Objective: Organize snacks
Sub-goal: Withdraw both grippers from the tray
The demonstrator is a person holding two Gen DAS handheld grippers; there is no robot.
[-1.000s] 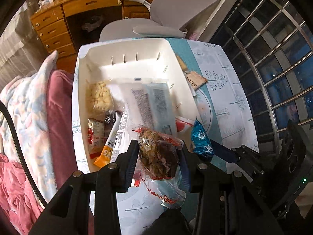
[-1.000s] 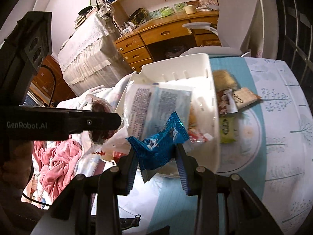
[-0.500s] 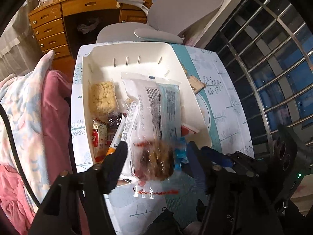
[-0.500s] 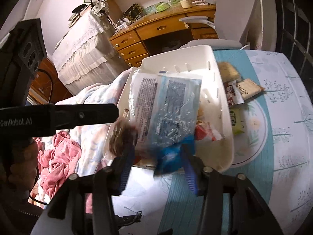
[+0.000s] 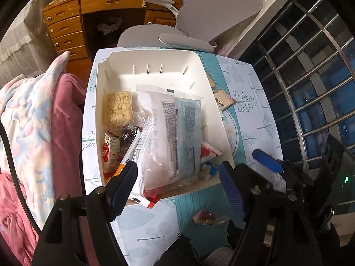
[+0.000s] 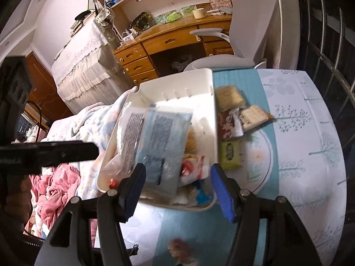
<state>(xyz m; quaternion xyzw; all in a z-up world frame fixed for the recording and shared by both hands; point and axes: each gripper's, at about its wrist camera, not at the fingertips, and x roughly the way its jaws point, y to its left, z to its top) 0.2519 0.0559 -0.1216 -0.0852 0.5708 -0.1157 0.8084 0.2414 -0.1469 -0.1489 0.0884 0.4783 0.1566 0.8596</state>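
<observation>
Snacks are dropping from both grippers, and only one is landing where we want it.

We are watching the blue packet (image 6: 203, 196) settling inside the white bin (image 5: 155, 57) at its near right corner, beside the large clear bag (image 5: 170, 133), while the brown snack in its clear wrapper (image 5: 207, 218) is lying on the bench (image 5: 144, 228) in front of the bin, outside it. Our left gripper (image 5: 178, 180) and right gripper (image 6: 177, 187) have both just been opening and are now standing wide with nothing between the pads. We are judging that the brown snack is needing another pick; four more packets (image 6: 239, 119) are waiting on the bench just right of the bin.
</observation>
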